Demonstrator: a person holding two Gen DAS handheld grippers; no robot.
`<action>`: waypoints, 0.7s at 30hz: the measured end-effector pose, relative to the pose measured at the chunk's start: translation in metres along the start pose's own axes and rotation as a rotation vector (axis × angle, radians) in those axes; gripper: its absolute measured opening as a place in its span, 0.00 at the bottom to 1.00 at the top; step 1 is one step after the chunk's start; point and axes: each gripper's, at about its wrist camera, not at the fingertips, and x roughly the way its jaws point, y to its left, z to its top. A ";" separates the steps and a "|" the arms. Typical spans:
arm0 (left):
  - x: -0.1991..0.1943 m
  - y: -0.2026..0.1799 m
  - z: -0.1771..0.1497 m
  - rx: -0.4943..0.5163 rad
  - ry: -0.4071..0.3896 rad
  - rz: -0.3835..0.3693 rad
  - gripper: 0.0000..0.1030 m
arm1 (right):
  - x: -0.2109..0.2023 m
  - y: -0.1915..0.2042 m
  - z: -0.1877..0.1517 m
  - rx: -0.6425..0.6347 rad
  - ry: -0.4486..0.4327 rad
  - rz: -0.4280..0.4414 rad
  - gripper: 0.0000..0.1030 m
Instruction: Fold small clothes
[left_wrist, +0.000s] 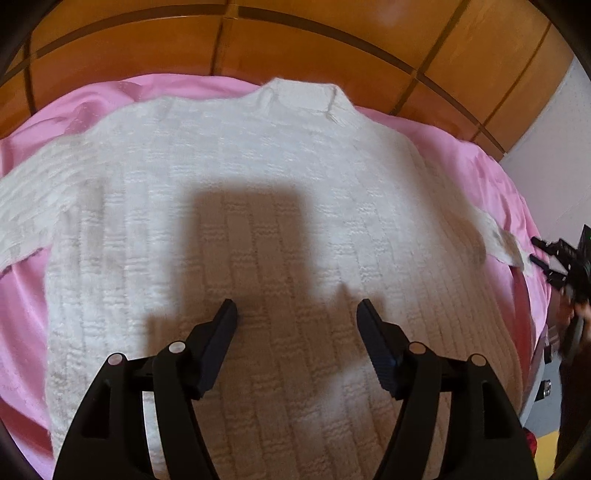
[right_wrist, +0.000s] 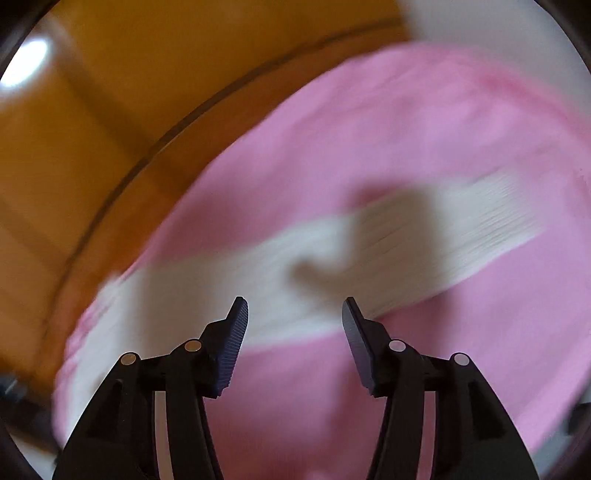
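A white knitted sweater (left_wrist: 258, 177) lies flat on a pink sheet (left_wrist: 491, 173), collar toward the far side, sleeves spread out to both sides. My left gripper (left_wrist: 297, 310) hovers open over the lower middle of its body, nothing between the fingers. At the right edge of the left wrist view, my right gripper (left_wrist: 537, 251) sits just past the end of the right sleeve (left_wrist: 506, 243). The right wrist view is blurred; there the right gripper (right_wrist: 295, 308) stands open above the white sleeve (right_wrist: 406, 243), which lies across the pink sheet (right_wrist: 369, 122) with nothing between the fingers.
An orange wooden headboard (left_wrist: 295, 40) runs along the far side of the bed and shows again as the headboard (right_wrist: 92, 129) in the right wrist view. A white wall (left_wrist: 554, 155) stands at the right. A hand (left_wrist: 580, 314) holds the right gripper beyond the bed's right edge.
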 end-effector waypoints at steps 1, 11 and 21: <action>-0.002 0.003 -0.001 -0.006 -0.005 0.005 0.65 | 0.016 0.019 -0.015 0.000 0.055 0.087 0.51; -0.069 0.079 -0.038 -0.217 -0.133 0.118 0.65 | 0.114 0.107 -0.073 -0.100 0.211 0.059 0.13; -0.119 0.138 -0.128 -0.356 -0.104 0.082 0.64 | 0.057 0.116 -0.105 -0.205 0.118 0.044 0.55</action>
